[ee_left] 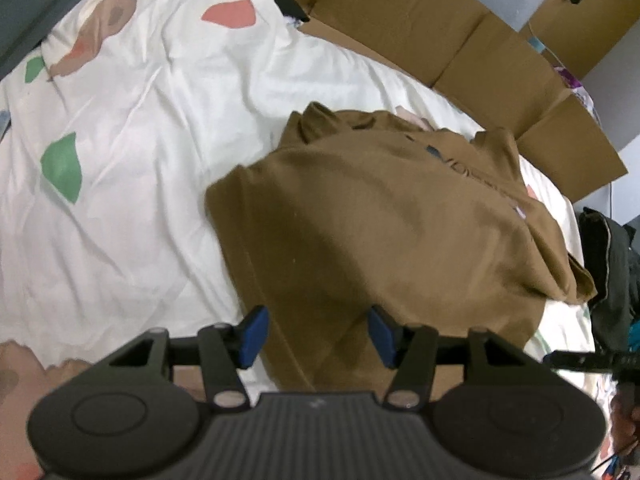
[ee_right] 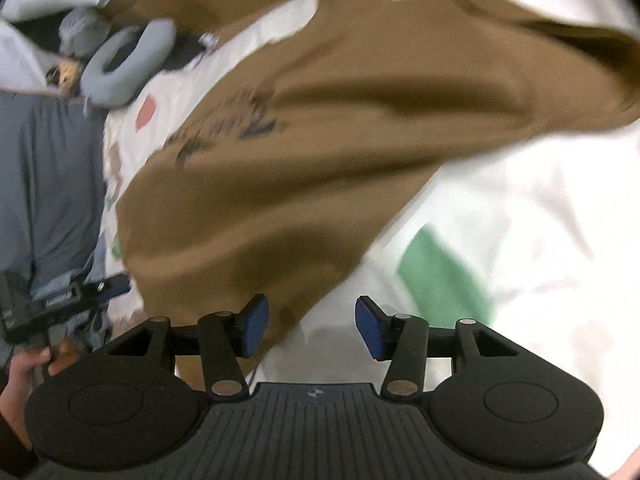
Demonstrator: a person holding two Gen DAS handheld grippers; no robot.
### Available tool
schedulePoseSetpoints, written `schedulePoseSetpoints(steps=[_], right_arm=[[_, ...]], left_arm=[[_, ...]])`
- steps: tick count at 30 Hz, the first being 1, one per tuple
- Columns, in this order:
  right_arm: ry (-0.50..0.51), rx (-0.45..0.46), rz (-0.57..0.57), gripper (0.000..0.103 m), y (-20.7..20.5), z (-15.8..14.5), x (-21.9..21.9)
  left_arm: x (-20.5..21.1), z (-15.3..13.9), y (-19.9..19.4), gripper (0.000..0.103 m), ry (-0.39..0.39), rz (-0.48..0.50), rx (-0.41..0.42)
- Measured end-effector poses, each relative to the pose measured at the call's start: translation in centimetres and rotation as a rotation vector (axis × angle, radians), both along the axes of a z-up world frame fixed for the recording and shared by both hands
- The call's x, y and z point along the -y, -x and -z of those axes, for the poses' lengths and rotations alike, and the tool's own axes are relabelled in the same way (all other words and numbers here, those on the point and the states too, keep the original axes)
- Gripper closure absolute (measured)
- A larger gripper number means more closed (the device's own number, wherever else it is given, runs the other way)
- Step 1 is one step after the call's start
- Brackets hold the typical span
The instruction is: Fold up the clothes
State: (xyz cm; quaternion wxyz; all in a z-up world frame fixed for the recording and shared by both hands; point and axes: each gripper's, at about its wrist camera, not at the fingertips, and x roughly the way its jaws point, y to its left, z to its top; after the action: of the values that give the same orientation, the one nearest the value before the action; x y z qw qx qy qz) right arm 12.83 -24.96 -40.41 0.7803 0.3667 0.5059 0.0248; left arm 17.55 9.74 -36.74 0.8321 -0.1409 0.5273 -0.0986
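Note:
A brown shirt (ee_left: 380, 224) with dark lettering lies partly folded and rumpled on a white bedsheet (ee_left: 140, 140) with green and pink patches. My left gripper (ee_left: 318, 334) is open and empty, its blue pads just above the shirt's near edge. In the right wrist view the same shirt (ee_right: 320, 128) spreads across the sheet (ee_right: 520, 220), lettering facing up. My right gripper (ee_right: 312, 328) is open and empty over the shirt's near corner, holding nothing. The right view is motion-blurred.
Flattened cardboard boxes (ee_left: 460, 40) line the far side of the bed. A grey neck pillow (ee_right: 124, 64) and pillows lie at the bed's end. Dark clothes (ee_left: 612, 272) are piled at the right. The person's grey trousers (ee_right: 48, 184) and other gripper (ee_right: 52, 304) show at left.

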Motion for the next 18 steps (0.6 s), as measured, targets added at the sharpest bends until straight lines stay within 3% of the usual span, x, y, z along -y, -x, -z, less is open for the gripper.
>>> schedulePoseSetpoints(steps=[9, 18], right_arm=[[-0.150, 0.002, -0.037, 0.043, -0.2, 2.7, -2.9], [-0.193, 0.020, -0.142, 0.043, -1.9, 3.9, -7.0]], left_arm=[[-0.3, 0.2, 0.3, 0.045, 0.007, -0.029, 0.004], [-0.7, 0.2, 0.3, 0.045, 0.006, -0.033, 0.016]])
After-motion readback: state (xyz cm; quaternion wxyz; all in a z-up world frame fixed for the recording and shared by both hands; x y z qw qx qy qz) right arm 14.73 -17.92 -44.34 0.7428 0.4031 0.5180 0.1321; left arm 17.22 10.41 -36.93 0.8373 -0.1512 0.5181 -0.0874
